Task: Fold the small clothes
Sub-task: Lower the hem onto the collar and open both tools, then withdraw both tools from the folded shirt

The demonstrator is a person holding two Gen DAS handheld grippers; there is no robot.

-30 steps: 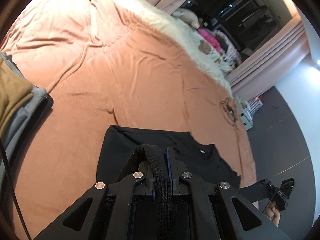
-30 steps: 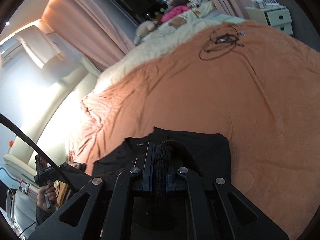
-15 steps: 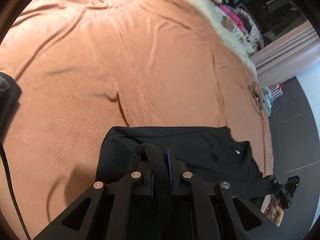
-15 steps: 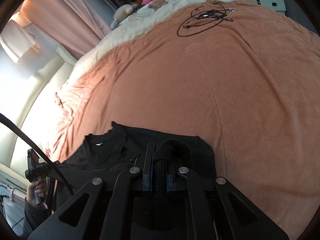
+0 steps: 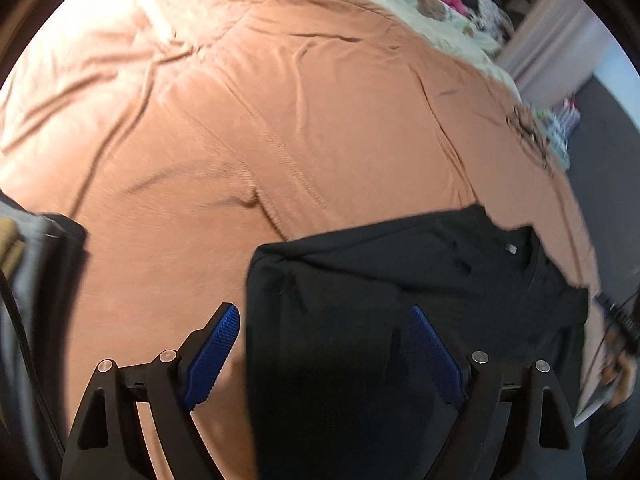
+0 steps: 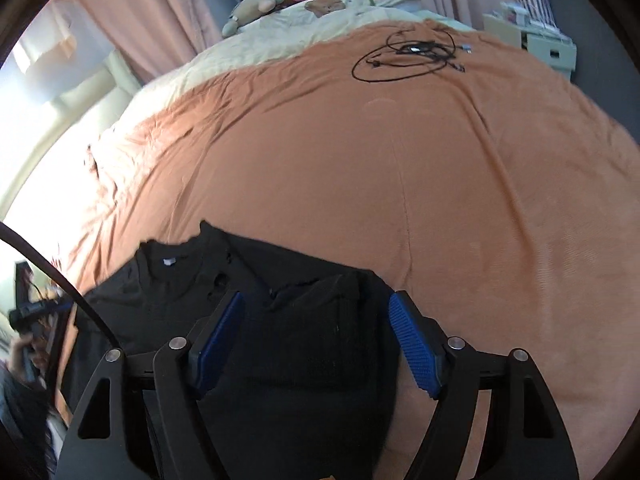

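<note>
While both grippers stand spread wide, a black garment lies flat on the orange bedspread beneath them.

Largest is the bedspread, stretching away ahead of both tools, with a cream blanket at its far edge. Next, the garment: under the left gripper its corner lies between the parted blue pads, unclamped; under the right gripper a folded edge sits likewise between the fingers. Smallest, a coiled black cable rests far ahead of the right gripper.
</note>
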